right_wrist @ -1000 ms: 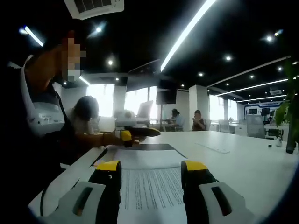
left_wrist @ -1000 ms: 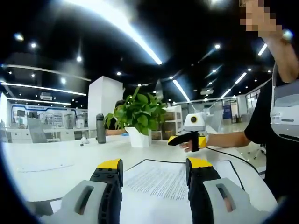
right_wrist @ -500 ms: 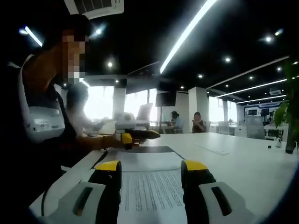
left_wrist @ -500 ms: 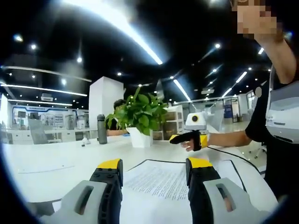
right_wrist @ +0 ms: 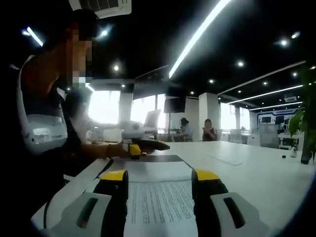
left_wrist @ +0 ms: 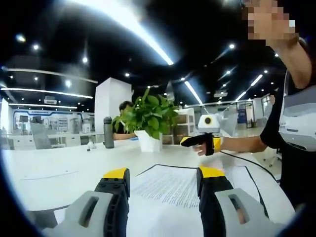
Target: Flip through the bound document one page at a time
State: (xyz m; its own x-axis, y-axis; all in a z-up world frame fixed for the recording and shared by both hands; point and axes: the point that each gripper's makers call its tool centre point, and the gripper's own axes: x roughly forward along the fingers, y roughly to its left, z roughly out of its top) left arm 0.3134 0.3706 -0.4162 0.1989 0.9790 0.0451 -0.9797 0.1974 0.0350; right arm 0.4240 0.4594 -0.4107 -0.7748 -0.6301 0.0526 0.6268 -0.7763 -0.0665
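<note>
Compared with one second ago, both views are nearly unchanged; the left gripper (left_wrist: 163, 178) and right gripper (right_wrist: 160, 178) stay parted, jaws spread wide, gripping nothing. In the left gripper view, the right gripper sits at 2 o'clock, slightly farther right than before. The bound document (left_wrist: 170, 185) lies flat and open on the white table (left_wrist: 59, 173) (printed text facing up, dark edge binding), directly between each gripper's jaws (right_wrist: 158, 197). A potted plant (left_wrist: 148, 121) stands at 12 o'clock.

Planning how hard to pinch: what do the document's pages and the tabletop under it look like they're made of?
The bound document: plain matte white paper, printed with dense text, apparently thin and lying flat, dark along the edges. The table: smooth white top, probably laminate; a faint sheen suggests it is hard and slick.
</note>
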